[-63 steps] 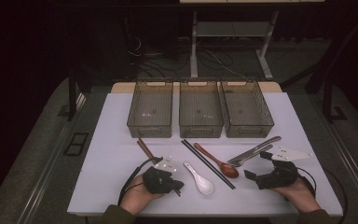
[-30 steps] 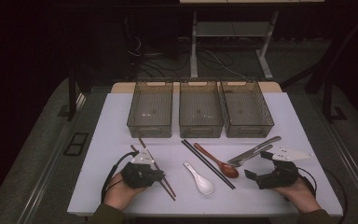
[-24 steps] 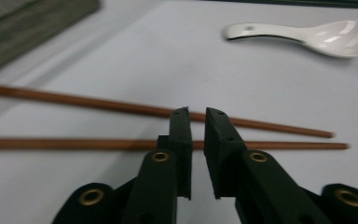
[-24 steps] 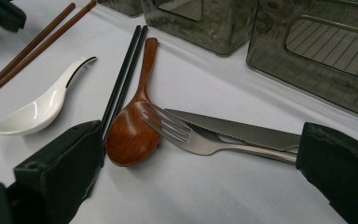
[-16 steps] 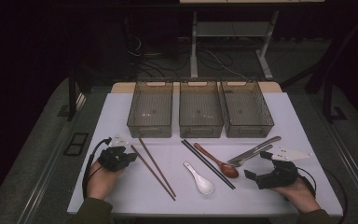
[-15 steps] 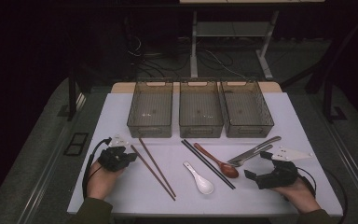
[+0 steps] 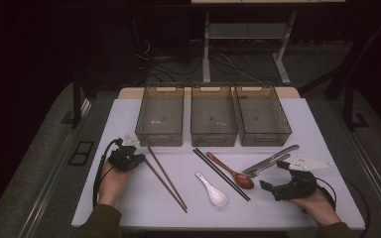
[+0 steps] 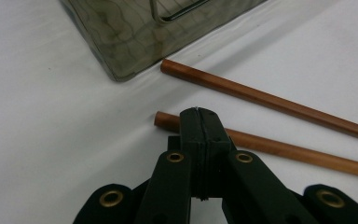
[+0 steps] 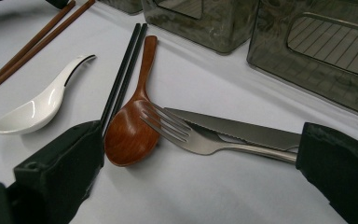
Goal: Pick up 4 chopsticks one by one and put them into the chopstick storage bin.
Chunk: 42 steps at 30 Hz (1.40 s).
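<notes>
My left gripper (image 7: 125,159) rests at the table's left, just left of a pair of brown chopsticks (image 7: 166,178). In the left gripper view its jaws are pressed together, the left gripper (image 8: 199,114) holding nothing, its tip over the near end of one brown chopstick (image 8: 284,149). My right gripper (image 7: 274,177) lies open at the front right. Between its spread jaws, in the right gripper view, lie a wooden spoon (image 9: 128,130), a fork (image 9: 177,128) and a knife (image 9: 242,130), none of them gripped.
Three smoky plastic bins (image 7: 213,115) stand side by side at the back of the white table (image 7: 322,124). Black chopsticks (image 7: 222,173) and a white ceramic spoon (image 7: 212,189) lie mid-table. The left bin's corner (image 8: 135,37) is close ahead of my left gripper.
My left gripper has slid leftward from the table's middle to the left of the brown chopsticks, which now lie uncovered. The right gripper has stayed put.
</notes>
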{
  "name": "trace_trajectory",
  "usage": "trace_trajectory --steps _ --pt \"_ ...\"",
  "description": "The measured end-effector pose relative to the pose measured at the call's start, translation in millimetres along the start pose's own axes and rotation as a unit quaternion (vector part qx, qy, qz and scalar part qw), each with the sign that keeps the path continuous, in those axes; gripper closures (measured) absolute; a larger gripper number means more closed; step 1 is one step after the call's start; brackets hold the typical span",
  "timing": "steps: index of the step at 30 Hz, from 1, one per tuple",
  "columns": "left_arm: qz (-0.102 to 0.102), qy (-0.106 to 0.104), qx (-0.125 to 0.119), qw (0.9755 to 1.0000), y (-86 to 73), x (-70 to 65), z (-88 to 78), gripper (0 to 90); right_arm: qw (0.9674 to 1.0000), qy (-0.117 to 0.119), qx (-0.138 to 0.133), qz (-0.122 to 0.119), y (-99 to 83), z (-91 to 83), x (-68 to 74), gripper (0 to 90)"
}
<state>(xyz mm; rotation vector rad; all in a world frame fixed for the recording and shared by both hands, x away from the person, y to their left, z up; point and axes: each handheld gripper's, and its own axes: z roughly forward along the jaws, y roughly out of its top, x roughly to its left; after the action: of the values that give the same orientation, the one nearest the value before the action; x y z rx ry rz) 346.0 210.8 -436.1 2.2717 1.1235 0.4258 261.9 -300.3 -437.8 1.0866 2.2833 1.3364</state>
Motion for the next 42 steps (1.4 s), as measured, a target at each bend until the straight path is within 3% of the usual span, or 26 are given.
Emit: trace_trajectory --steps 17,22,25,27,28,29,33,37,42 --pt "0.006 -0.003 -0.011 0.9999 17.0 -0.8 13.6 89.2 1.0000 0.000 0.000 0.000 0.0 -0.2 0.0 1.1" --pt "-0.001 -0.010 -0.013 0.9999 16.8 -4.2 12.5 89.0 1.0000 0.000 -0.002 0.001 0.0 -0.6 0.0 1.1" --pt "-0.011 -0.006 -0.021 0.9997 18.0 -8.8 8.3 80.9 1.0000 -0.002 -0.003 0.001 0.1 -1.3 -0.3 1.1" --pt "-0.031 0.000 -0.026 0.9992 18.8 -11.9 6.2 73.2 1.0000 -0.002 -0.004 0.000 0.1 -1.6 -0.5 1.1" --pt "-0.041 0.000 -0.028 0.9988 18.9 -12.4 5.8 62.1 1.0000 -0.002 -0.004 0.001 0.1 -1.6 -0.2 1.1" --pt "-0.056 -0.001 -0.033 0.9979 18.9 -13.0 6.5 57.1 1.0000 -0.002 -0.004 0.001 0.1 -1.5 -0.1 1.1" --pt "-0.086 0.026 -0.028 0.9956 18.7 -12.4 7.6 47.9 1.0000 -0.001 -0.004 0.000 0.1 -1.6 0.2 1.1" --pt "-0.102 0.018 -0.026 0.9943 17.9 -11.8 9.8 43.5 1.0000 -0.002 -0.004 0.001 0.1 -1.6 -0.2 1.1" --pt "-0.102 0.021 -0.020 0.9944 19.9 -16.3 14.4 41.0 1.0000 -0.001 -0.004 0.000 0.1 -1.4 0.3 1.1"
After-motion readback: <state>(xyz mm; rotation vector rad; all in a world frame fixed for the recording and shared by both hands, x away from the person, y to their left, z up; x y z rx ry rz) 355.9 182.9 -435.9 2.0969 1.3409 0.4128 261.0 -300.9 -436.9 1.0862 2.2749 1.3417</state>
